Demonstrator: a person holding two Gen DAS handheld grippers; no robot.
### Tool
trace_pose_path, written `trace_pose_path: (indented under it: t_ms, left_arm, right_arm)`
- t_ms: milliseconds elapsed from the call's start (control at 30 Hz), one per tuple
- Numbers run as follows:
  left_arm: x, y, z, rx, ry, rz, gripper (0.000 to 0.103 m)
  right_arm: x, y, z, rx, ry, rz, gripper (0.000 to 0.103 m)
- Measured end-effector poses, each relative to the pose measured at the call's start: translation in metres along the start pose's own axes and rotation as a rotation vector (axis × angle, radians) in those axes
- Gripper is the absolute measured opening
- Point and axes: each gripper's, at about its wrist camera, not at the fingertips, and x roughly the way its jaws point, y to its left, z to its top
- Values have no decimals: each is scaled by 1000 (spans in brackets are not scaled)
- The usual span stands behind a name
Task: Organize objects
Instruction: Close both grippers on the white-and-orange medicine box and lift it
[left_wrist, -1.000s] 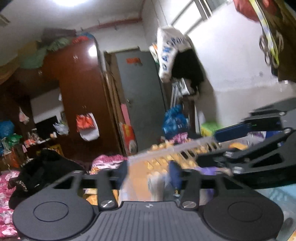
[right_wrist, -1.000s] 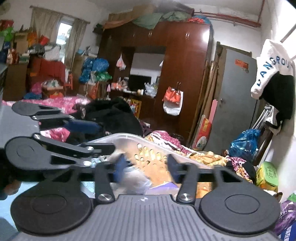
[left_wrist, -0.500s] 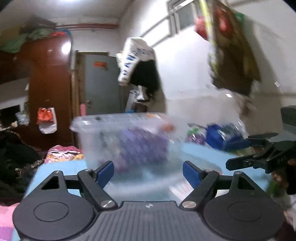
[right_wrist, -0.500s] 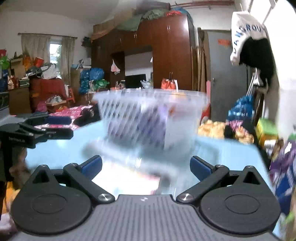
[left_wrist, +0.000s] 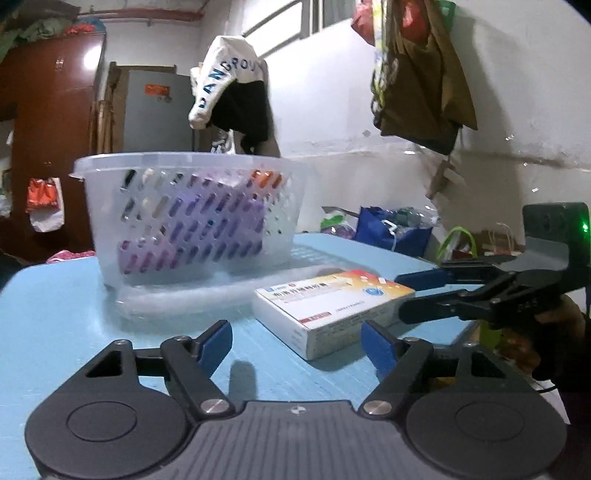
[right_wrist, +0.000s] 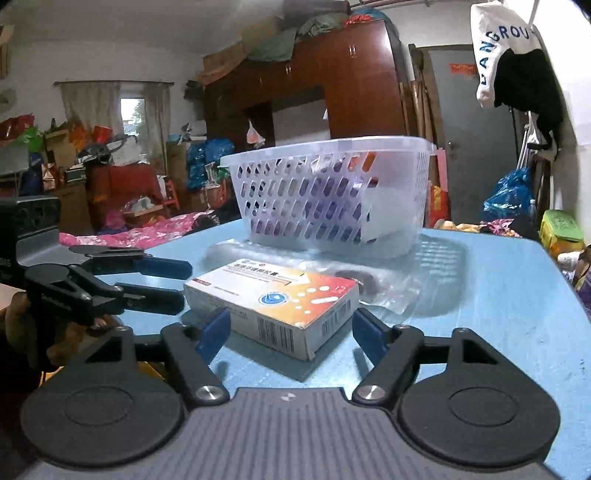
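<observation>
- The step in hand looks like picking up the medicine box (right_wrist: 273, 301) that lies flat on the blue table (right_wrist: 498, 295), with the white basket (right_wrist: 328, 195) as its likely home; this is my reading of the layout, not something shown.
- The right gripper (right_wrist: 290, 330) has its jaws spread wide and holds nothing. The box's near corner sits just ahead of the gap, between the 2 blue pads, but not yet touched by either.
- The left gripper (left_wrist: 297, 345) is also wide open and empty. From its jaws the box (left_wrist: 332, 304) lies ahead and a little toward the right pad, angled across the line of the fingers.
- Each gripper shows in the other's view, flanking the box from opposite sides, close to it but apart.
- The basket stands beyond the box, straight ahead of both jaws, already holding a purple package (left_wrist: 195, 230). A clear plastic bag (right_wrist: 384, 284) lies just behind the box.
- Next move, as I judge it: 1 gripper eases forward until the pads straddle the box's narrow sides, then closes. The box sits skewed, so the wrist needs turning to square the pads first.
</observation>
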Motion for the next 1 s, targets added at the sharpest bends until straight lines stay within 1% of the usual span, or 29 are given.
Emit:
trace_pose_path:
  t_ms: [33, 67, 133, 233, 267, 300, 367, 400, 600, 1000]
  left_arm:
    - [3, -1, -1, 5, 8, -2, 75]
    - [5, -2, -1, 9, 15, -7, 71]
    - [10, -5, -1, 13, 19, -25, 69]
    - [14, -9, 0, 22, 18, -40, 63]
    - [15, -10, 1, 23, 17, -41, 58]
    - [16, -11, 1, 24, 17, -42, 55]
    - [16, -13, 0, 33, 9, -19, 50]
    - [15, -13, 0, 30, 9, -20, 49]
    - [6, -23, 0, 76, -24, 23, 46]
    - [-10, -30, 5, 102, -90, 43, 44]
  right_arm:
    - [2, -1, 0, -1, 0, 1, 67]
    - [2, 0, -2, 0, 0, 2, 65]
    - [1, -1, -5, -5, 2, 3, 60]
    - [-1, 0, -7, -11, 2, 6, 57]
    - [-1, 1, -8, -12, 1, 6, 57]
    - [-1, 1, -9, -15, 0, 4, 56]
    - [-2, 3, -10, -28, -8, 2, 55]
    - [-2, 3, -11, -32, -14, 1, 54]
    - [-6, 14, -9, -85, -43, -23, 52]
    - [-12, 20, -1, -106, -87, -30, 48]
